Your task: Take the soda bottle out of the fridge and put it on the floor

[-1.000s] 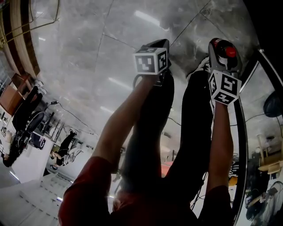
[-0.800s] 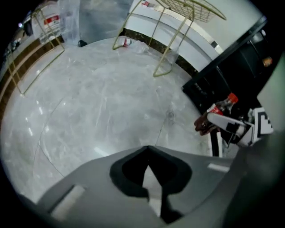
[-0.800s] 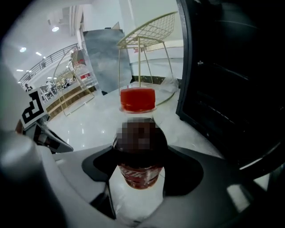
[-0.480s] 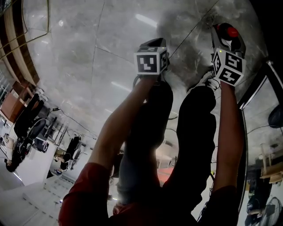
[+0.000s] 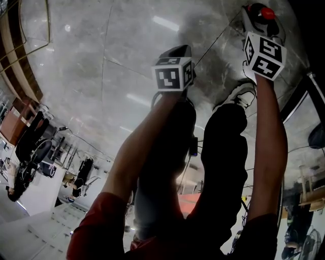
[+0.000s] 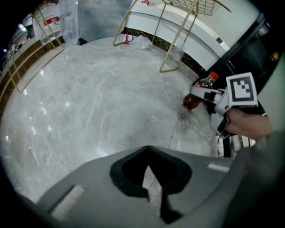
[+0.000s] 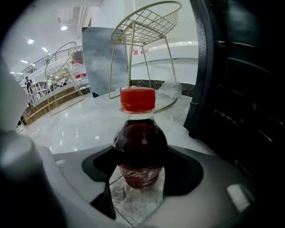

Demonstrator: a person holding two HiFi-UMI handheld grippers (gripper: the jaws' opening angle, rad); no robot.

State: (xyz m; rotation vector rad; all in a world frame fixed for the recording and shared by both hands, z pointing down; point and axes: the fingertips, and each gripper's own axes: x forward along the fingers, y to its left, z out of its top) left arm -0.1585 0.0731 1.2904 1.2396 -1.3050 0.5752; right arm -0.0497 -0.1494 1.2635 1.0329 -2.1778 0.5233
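The soda bottle (image 7: 139, 147) has a red cap, dark cola and a red label, and stands upright between the jaws of my right gripper (image 7: 138, 180), which is shut on its lower body. In the head view its cap (image 5: 267, 13) shows beyond the right gripper (image 5: 259, 28), low over the marble floor (image 5: 127, 45). The left gripper view shows the bottle (image 6: 195, 99) just over the floor; contact cannot be made out. The dark fridge (image 7: 240, 111) stands right beside it. My left gripper (image 6: 149, 176) is shut on nothing and points at bare floor, to the left of the right one.
Gold wire-frame chairs (image 7: 142, 31) stand behind the bottle, with a crumpled plastic bag (image 6: 141, 41) near one leg. Large water jugs (image 6: 51, 20) are at the far left. The person's dark-trousered legs and a white shoe (image 5: 242, 94) are under the grippers.
My right gripper has carried the bottle farther forward and outward, away from the person's legs. The left gripper has hardly moved.
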